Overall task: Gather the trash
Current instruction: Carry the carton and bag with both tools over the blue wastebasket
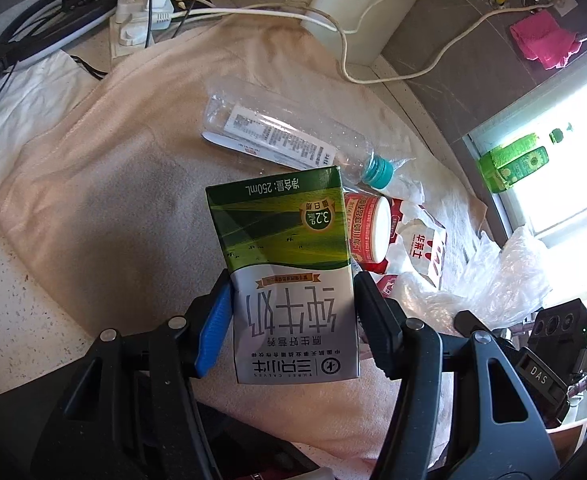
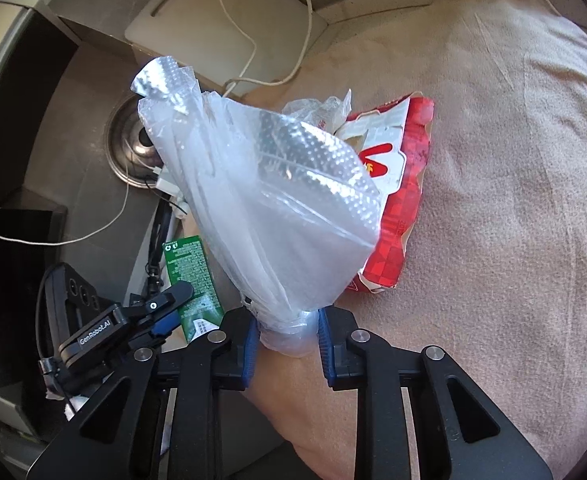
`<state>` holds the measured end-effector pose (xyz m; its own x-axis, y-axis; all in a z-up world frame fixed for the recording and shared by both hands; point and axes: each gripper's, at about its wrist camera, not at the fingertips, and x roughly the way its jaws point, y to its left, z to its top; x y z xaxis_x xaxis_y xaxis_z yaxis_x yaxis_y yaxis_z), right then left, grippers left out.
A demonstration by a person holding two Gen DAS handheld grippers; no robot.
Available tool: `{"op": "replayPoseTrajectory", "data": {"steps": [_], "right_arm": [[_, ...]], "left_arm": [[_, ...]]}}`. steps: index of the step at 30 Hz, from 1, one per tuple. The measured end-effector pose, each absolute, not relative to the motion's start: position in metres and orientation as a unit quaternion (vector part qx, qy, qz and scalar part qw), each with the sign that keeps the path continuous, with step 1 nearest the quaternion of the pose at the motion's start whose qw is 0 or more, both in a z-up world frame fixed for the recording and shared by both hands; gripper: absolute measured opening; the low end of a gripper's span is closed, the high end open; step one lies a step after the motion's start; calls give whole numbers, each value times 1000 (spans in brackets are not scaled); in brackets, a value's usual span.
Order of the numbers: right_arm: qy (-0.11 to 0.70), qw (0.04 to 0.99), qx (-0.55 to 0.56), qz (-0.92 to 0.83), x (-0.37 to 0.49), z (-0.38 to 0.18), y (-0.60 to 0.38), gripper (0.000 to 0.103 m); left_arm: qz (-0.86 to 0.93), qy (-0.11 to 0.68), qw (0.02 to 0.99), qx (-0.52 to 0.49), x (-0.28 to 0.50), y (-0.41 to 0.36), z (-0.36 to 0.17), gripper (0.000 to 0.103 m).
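My left gripper [image 1: 293,312] is shut on a green and white milk carton [image 1: 289,264], held upright above the pink towel [image 1: 113,184]. Behind the carton lie a clear plastic bottle [image 1: 281,132] with a teal cap, a red and white cup [image 1: 367,228] and a red and white paper wrapper [image 1: 421,248]. My right gripper [image 2: 289,336] is shut on a bunched clear plastic bag [image 2: 265,200], which stands up between the blue pads. The red and white wrapper [image 2: 401,200] lies just behind the bag. The carton [image 2: 191,280] and left gripper [image 2: 165,304] show at the left in the right wrist view.
A power strip [image 1: 145,20] with white cables sits at the towel's far edge. A white cutting board [image 2: 221,28] leans at the back, a metal lid [image 2: 133,148] lies beside it. Crumpled clear plastic [image 1: 493,276] lies at the right near a bright window. A pink cloth [image 1: 541,40] hangs behind.
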<state>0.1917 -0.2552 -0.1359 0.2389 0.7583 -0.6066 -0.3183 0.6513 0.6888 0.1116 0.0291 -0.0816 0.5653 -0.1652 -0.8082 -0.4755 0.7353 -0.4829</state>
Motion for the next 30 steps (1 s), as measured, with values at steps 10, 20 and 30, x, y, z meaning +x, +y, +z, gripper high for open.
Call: {"op": "replayPoseTrajectory", "data": {"steps": [10,20,30], "right_arm": [[468,774,208,373,170,-98,-277,23],[449,789,175,381,95,-79,-257,23],[462,791,116,385,20,-94,-210,23]], "left_arm": [[102,446,823,-336,62,43,-66,61],[77,476,823,-300,-3,48,-74,61],[56,517,808,-276,-51,40,-114,61]]}}
